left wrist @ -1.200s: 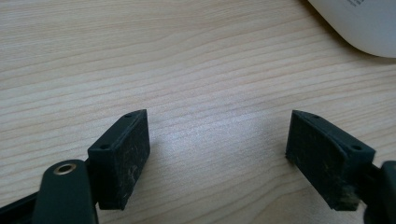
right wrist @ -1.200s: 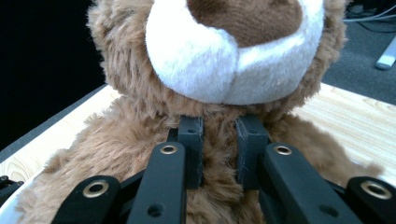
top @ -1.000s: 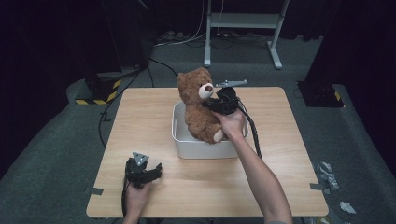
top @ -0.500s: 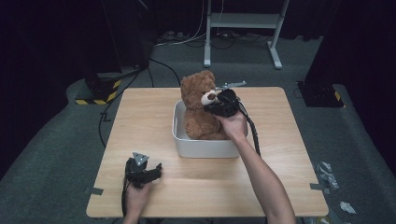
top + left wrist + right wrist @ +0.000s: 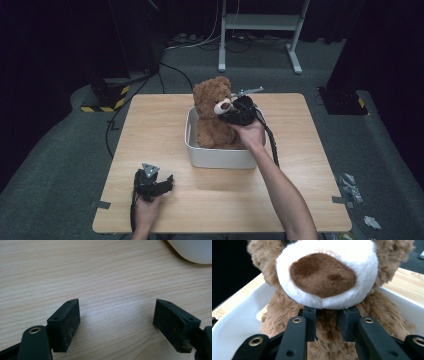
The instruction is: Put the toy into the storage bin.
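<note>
At desk centre, teddy bear (image 5: 212,117) sits upright inside white tub (image 5: 220,156), apparently just set down. Right gripper (image 5: 328,326) under muzzle, jaws just been opening, fur between, pads barely touching: likely letting go. Left gripper (image 5: 116,322) wide open, empty, parked near desk (image 5: 300,150) front edge, kept clear.

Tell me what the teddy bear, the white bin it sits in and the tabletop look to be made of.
Teddy bear: plush fabric, shaggy brown pile with a shorter white muzzle, matte; probably soft stuffing inside.
White bin: likely moulded plastic, with smooth, faintly glossy walls and rounded corners.
Tabletop: light wood or a wood-look laminate, with straight printed-looking grain and a slight sheen; I cannot tell which.
</note>
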### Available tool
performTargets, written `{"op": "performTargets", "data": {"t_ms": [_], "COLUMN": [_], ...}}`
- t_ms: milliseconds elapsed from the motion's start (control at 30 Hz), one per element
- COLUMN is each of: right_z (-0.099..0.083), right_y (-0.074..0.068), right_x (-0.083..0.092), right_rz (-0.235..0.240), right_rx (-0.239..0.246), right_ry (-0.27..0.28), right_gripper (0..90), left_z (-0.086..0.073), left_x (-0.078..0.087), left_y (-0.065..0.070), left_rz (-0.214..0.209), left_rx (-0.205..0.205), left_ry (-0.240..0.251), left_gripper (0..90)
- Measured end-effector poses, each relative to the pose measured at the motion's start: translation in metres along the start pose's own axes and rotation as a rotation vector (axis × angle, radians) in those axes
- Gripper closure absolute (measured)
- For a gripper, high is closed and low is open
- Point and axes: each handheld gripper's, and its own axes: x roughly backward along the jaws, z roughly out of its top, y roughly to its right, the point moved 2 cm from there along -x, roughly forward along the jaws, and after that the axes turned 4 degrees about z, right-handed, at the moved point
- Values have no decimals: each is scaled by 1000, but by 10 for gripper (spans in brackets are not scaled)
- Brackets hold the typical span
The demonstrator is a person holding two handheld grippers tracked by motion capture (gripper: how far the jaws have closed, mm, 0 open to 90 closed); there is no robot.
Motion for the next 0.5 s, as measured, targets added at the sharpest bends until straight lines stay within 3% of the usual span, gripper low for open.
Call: {"op": "performTargets", "data": {"t_ms": [500], "right_z": [-1], "right_y": [-3], "right_x": [-1], "right_rz": [-7], "right_rx": [19], "right_ry": [-35], "right_gripper": [528], "left_z": [0], "left_x": [0], "left_y": [0], "left_rz": [0], "left_rx": [0], "left_ry": [0], "left_gripper": [215]}}
